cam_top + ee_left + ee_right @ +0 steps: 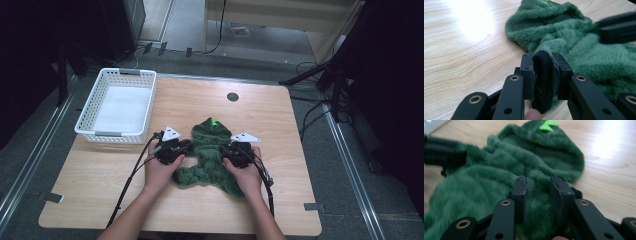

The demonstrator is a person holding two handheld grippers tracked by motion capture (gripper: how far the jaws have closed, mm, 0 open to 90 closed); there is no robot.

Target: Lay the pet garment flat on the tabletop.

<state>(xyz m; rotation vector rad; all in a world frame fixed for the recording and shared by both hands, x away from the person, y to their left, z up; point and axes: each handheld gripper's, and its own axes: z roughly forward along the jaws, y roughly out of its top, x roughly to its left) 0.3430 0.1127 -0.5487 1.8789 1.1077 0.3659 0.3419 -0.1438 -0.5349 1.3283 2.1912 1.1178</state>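
Observation:
A dark green fleece hooded garment (210, 152) lies flat on the wooden table (100, 175), its hood pointing away and bearing a bright green tag (547, 125). My left gripper (184, 145) sits at the garment's left sleeve. In the left gripper view it (542, 65) is shut on the sleeve's black cuff (543, 75), with the fleece (574, 37) spreading beyond. My right gripper (228, 149) is at the right sleeve. In the right gripper view its jaws (537, 187) stand close on either side of a ridge of green fleece (499, 170).
A white slatted basket (90, 107) stands at the table's back left corner, a white sheet lying in it. A black round grommet (232, 97) is set in the tabletop behind the hood. Cables trail from both grippers toward the front edge.

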